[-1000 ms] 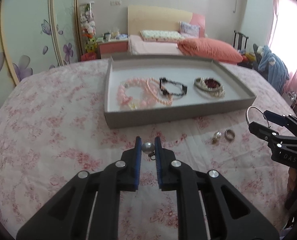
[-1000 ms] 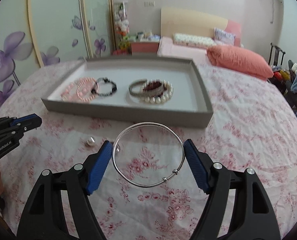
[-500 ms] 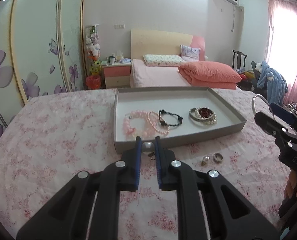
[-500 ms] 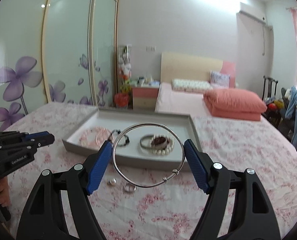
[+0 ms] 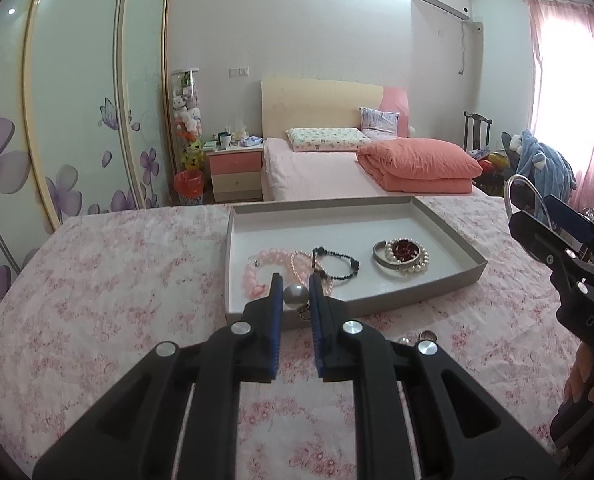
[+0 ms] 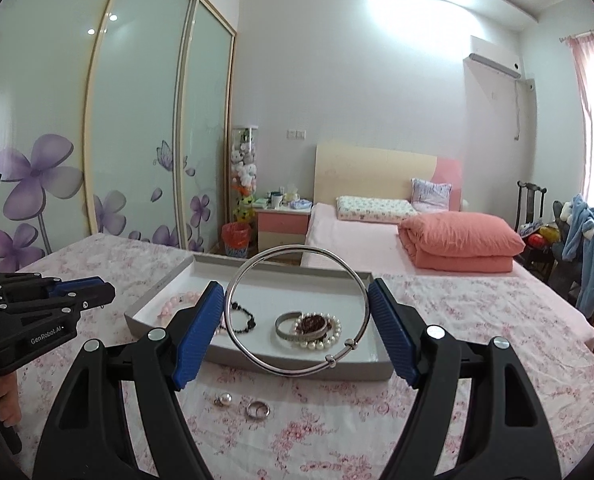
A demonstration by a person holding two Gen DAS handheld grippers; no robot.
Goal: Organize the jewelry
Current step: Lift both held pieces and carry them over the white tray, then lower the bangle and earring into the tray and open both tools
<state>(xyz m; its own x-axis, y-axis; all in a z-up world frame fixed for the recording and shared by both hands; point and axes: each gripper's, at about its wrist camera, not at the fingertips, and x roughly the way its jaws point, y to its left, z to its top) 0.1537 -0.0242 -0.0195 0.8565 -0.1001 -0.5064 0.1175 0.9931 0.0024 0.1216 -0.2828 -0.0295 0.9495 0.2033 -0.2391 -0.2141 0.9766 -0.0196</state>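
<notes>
A flowered cloth (image 5: 109,280) covers a table in a bedroom, and on it sits a shallow grey tray (image 5: 449,236). The left gripper (image 5: 296,294), held above the cloth in front of the tray's near wall, has its blue pads nearly together, pinching a pearl earring (image 5: 296,295) between them. The right gripper (image 6: 297,312) is held off the cloth, its jaws set wide and clamped on opposite sides of a silver bangle (image 6: 297,368), which stands in the air before the tray. Inside the tray lie pink bead bracelets (image 5: 257,276) at the left, a black bead bracelet (image 5: 337,264) in the middle, and a pearl bracelet (image 5: 405,260) with a metal band at the right. On the cloth in front of the tray lie a second pearl earring (image 6: 224,399) and a ring (image 6: 258,409), just beside each other.
</notes>
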